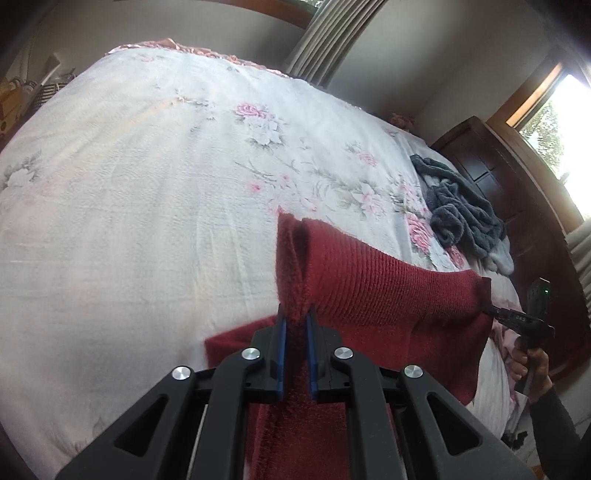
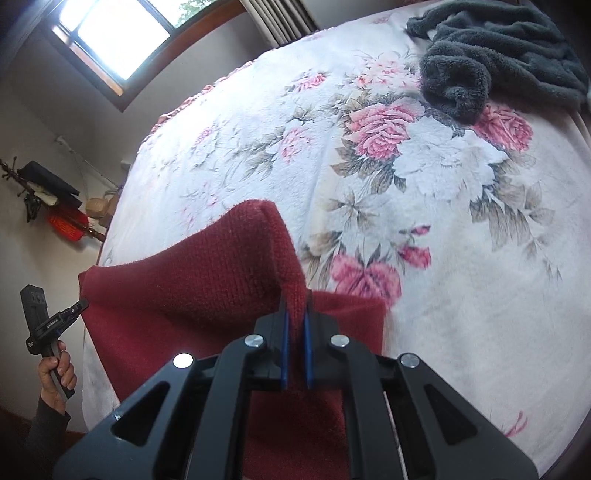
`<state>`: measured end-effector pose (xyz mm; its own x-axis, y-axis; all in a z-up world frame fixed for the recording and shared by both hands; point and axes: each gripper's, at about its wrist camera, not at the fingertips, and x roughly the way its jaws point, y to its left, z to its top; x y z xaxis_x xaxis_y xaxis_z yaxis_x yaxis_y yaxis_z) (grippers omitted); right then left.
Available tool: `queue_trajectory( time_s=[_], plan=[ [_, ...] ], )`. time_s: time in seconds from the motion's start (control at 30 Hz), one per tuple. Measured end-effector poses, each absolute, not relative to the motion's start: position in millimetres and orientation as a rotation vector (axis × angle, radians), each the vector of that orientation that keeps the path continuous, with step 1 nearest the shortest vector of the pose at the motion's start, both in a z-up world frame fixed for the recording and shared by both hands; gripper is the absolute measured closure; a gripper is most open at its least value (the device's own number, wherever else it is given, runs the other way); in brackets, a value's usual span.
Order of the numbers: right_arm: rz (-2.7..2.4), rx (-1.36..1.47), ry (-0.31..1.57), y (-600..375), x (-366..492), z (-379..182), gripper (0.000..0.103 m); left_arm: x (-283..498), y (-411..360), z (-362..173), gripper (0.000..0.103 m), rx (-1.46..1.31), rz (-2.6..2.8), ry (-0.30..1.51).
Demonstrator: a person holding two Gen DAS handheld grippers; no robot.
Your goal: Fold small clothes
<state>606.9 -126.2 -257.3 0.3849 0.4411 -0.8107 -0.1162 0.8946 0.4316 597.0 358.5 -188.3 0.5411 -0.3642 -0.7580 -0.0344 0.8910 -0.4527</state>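
A dark red knitted garment (image 1: 373, 284) is stretched above the flowered bedspread (image 1: 147, 184), held up at two edges. My left gripper (image 1: 295, 317) is shut on one bunched edge of it. My right gripper (image 2: 296, 299) is shut on the opposite edge of the same red garment (image 2: 192, 280). Each gripper shows in the other's view: the right gripper (image 1: 489, 310) at the cloth's far end, the left gripper (image 2: 82, 304) at the cloth's left end, each held by a hand. The lower part of the garment hangs below the jaws.
A heap of dark grey fleece clothes (image 1: 458, 210) lies on the bed by the dark wooden headboard (image 1: 517, 206); the same grey heap (image 2: 491, 55) is at the top right in the right wrist view. Windows (image 2: 114, 33) and curtains (image 1: 332, 37) stand beyond the bed.
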Motion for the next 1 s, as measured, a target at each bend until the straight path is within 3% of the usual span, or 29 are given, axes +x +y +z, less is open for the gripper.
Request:
queue_trajectory(
  time_s=[0.63,0.73,0.8,0.9,1.0],
  plan=[
    [0.243,0.306,1.283,-116.7,674.2,-371.2,0.098,660.2,381.6,-337.1,0.094,-0.547,-0.073,1.266],
    [0.239,0.305,1.301,-119.0,672.0,-383.0,0.093,656.4,384.8,-331.4,0.088,-0.559,-0.026,1.262],
    [0.216,0.326,1.237,-127.6,665.8,-366.5,0.081,649.8,387.8,-306.5,0.083,-0.524,0.023,1.19],
    [0.25,0.392,1.137,-138.4,647.3,-338.1,0.081,637.6,371.6,-277.9,0.083,-0.548,-0.139,1.111],
    [0.32,0.405,1.181,-130.5,634.6,-344.4,0.082,636.2,343.8,-288.2,0.083,-0.526,-0.259,1.171]
  ],
)
